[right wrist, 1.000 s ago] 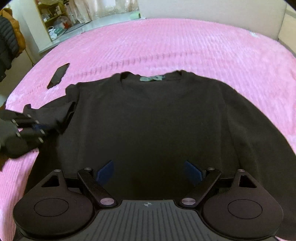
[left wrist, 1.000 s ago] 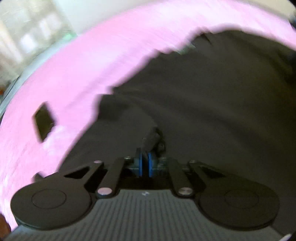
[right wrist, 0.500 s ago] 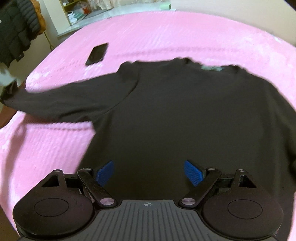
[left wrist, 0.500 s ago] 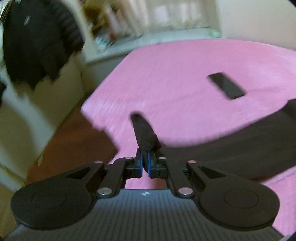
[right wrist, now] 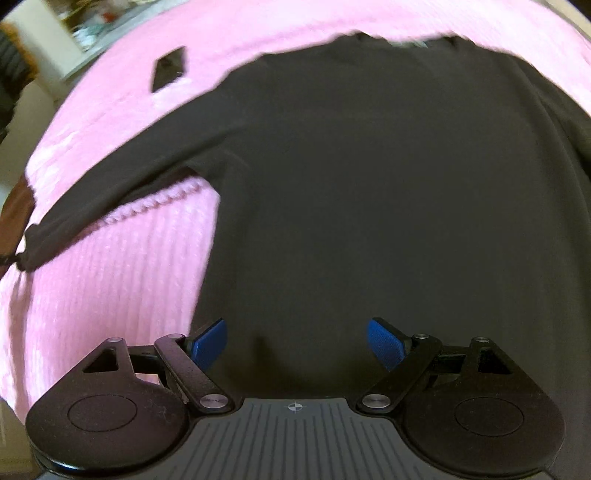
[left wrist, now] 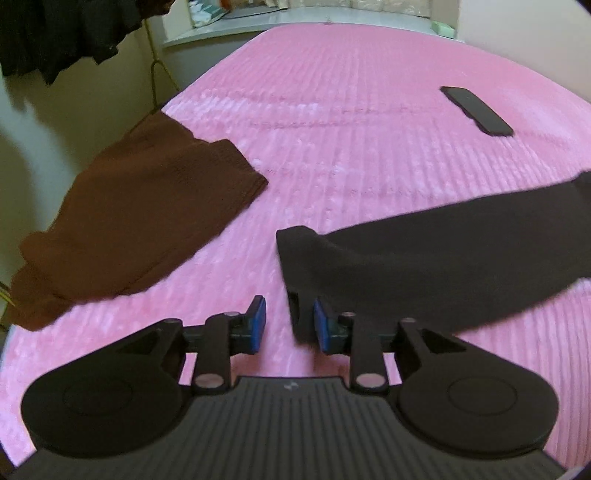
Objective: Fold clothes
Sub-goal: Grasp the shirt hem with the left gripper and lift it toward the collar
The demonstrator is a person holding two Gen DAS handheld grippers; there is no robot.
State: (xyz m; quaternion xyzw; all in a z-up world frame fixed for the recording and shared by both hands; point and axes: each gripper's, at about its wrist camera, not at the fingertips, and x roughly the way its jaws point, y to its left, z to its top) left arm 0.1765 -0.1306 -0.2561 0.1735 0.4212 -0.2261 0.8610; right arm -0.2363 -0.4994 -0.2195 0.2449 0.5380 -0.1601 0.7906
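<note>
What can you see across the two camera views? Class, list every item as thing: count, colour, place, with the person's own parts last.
sweater: one, black, spread flat on the bed, one sleeve stretched out sideways
sleeve cuff: one, black, just ahead of the left gripper
bedspread: one, pink, ribbed
folded garment: one, brown, bed's edge
phone: one, black, on the bedspread
hanging clothes: dark, beside the bed
left gripper: fingers open, empty
right gripper: fingers open, over the sweater
</note>
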